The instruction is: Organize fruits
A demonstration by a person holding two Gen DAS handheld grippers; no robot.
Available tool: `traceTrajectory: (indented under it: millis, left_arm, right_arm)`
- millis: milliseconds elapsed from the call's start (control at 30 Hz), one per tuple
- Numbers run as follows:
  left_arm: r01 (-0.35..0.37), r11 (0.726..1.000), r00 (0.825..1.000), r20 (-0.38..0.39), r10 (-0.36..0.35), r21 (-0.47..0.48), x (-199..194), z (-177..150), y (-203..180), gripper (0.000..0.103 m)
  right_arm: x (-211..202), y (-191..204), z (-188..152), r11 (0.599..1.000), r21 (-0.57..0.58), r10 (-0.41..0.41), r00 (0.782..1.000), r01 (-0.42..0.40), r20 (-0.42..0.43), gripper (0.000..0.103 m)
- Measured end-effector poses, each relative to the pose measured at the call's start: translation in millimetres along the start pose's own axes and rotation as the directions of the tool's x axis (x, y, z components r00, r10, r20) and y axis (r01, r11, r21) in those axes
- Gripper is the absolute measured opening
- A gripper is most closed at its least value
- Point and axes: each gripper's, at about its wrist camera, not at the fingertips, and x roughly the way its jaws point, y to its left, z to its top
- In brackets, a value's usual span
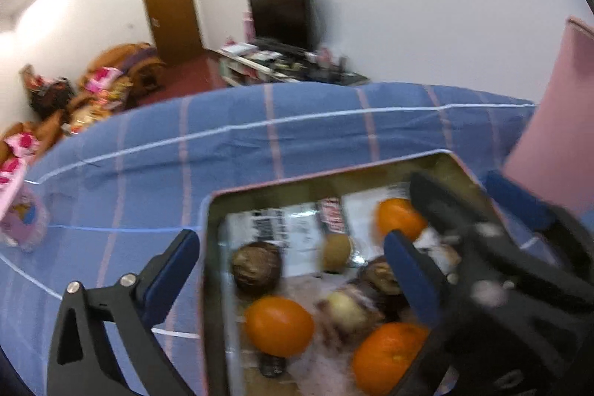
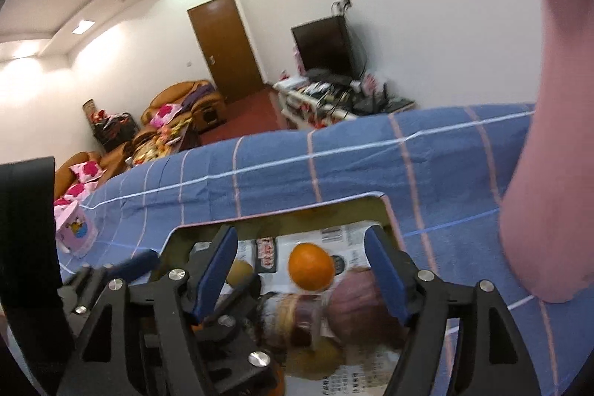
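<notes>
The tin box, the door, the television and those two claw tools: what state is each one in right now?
Tin box: lid off, fruit inside.
Pink lid: standing upright beside the box.
Door: closed.
Television: screen dark, off.
Left gripper: open, holding nothing.
Right gripper: open, an orange lies loose between its fingers.

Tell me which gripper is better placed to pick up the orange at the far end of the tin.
Right. In its own view the right gripper stands open with the far orange directly between its fingers. The left gripper is open too, but it straddles the tin's left wall, nearer other fruit.
</notes>
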Motion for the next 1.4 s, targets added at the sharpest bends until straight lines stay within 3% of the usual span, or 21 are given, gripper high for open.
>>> traceTrajectory:
  millis: [167,300,400,700,900,1100,1400]
  left_arm:
    - [-0.091,0.995,0.994,0.054,0.093,-0.047,-3.4,-1.1,13.2,0.102]
    - [-0.167,0.986,0.985,0.036,0.167,-0.019,0.3,-4.8,13.5,0.102]
    - [-0.146,0.989,0.989,-0.028,0.146,-0.004,13.4,-8.0,12.9,0.101]
    - [-0.164,0.986,0.986,0.019,0.164,-0.004,0.1,-8.2,13.4,0.103]
    - [-0.179,0.983,0.974,0.132,0.183,-0.04,-22.0,-14.4,19.9,0.103]
    - [-0.141,0.984,0.954,0.25,0.164,-0.108,-46.8,-23.2,32.0,0.103]
    - [-0.11,0.985,0.935,0.322,0.148,-0.133,-66.7,-37.9,39.9,0.103]
  right_arm:
    - [-13.4,3.4,-2.7,0.995,-0.028,-0.097,0.991,0.1,0.093,0.074]
    - [-13.6,6.7,-6.8,0.989,-0.054,-0.133,0.983,0.141,0.128,0.085]
    - [-8.8,10.6,-6.3,0.986,-0.087,-0.136,0.986,0.145,0.099,0.085]
    - [-11.2,8.9,-9.2,0.985,-0.079,-0.143,0.984,0.152,0.111,0.087]
    - [-35.7,12.6,-16.0,0.981,-0.075,-0.159,0.96,0.18,0.229,0.087]
    - [-55.3,22.1,-22.8,0.971,-0.106,-0.172,0.933,0.215,0.316,0.087]
    - [-84.2,26.4,-37.4,0.969,-0.102,-0.173,0.912,0.225,0.371,0.087]
